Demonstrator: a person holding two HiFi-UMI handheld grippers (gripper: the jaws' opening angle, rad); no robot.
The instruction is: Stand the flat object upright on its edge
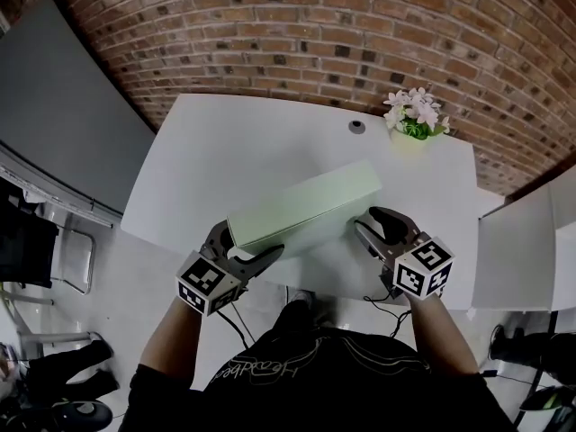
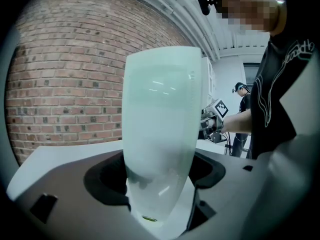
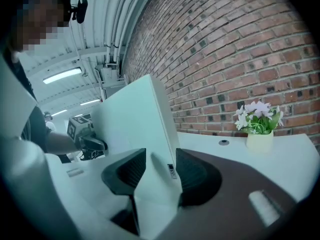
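- Left gripper (image 1: 245, 246) is clenched on the near-left end of the pale green slab (image 1: 306, 207). Right gripper (image 1: 373, 228) is clenched on the other end. Each gripper view shows the slab end between that gripper's jaws, with the pads against its broad faces.
- White table (image 1: 207, 151): the slab sits mid-table toward the front edge. Its lower long edge seems to be down on the top, but the contact line is hidden.
- Slab pose: the long axis runs level from the left gripper to the right gripper, on a diagonal toward the far right. A narrow long edge faces up, and the broad faces point at the person and at the brick wall. In the right gripper view it leans slightly off vertical.
- Step, as I judge it, is to settle the slab upright and let go. Bring it plumb first, with both ends at the same height so the whole lower edge seats. Open one gripper at a time, slowly, backing the jaws straight off the faces. The base is narrow, so any drag likely tips it.
- Flower pot (image 1: 409, 138) and small round cap (image 1: 357, 126) are well apart, beyond the far end.
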